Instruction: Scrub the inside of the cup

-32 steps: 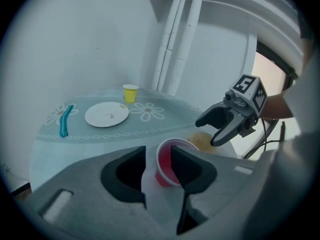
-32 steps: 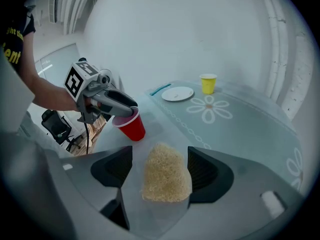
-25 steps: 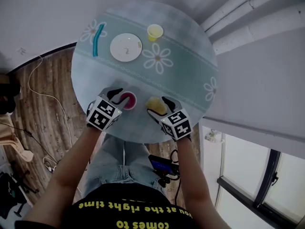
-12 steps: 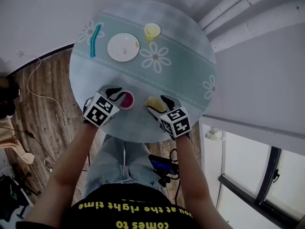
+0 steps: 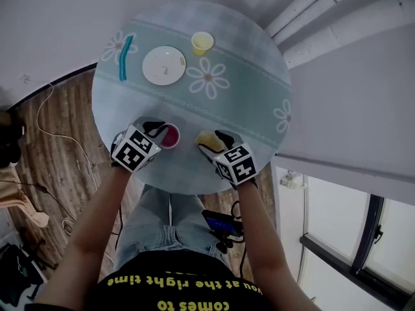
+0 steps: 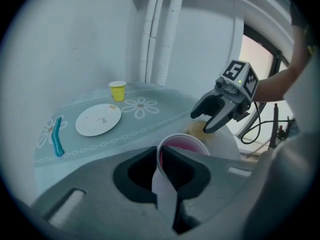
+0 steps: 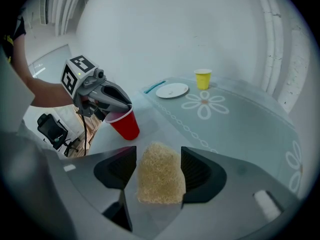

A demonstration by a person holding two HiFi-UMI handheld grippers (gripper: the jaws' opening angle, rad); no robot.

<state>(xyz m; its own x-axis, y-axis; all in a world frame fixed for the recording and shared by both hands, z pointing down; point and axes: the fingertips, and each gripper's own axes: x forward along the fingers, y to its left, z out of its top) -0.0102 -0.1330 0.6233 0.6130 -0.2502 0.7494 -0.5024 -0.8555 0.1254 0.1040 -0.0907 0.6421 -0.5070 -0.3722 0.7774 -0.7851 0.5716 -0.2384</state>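
Our left gripper [image 6: 161,156] was closing on the wall of the red cup [image 6: 187,145]. Our right gripper [image 7: 159,156] was closing around the sponge [image 7: 159,181], seemingly unsqueezed, with the cup just leftward.

Clock dial laid over the round table [image 5: 246,96], 6 being the edge by the person. The cup [image 5: 170,136] stands at about 7, close to the rim. The sponge [image 5: 207,138] lies at about 5, just to the cup's right, with a gap between them. Way across, the plate [image 5: 164,64] is at 11 and the small cup [image 5: 202,42] is at 12, right of the plate. A long stick-like tool [image 5: 125,57] lies at 10, left of the plate. Pipes [image 5: 324,18] run along the wall past 1 to 2.
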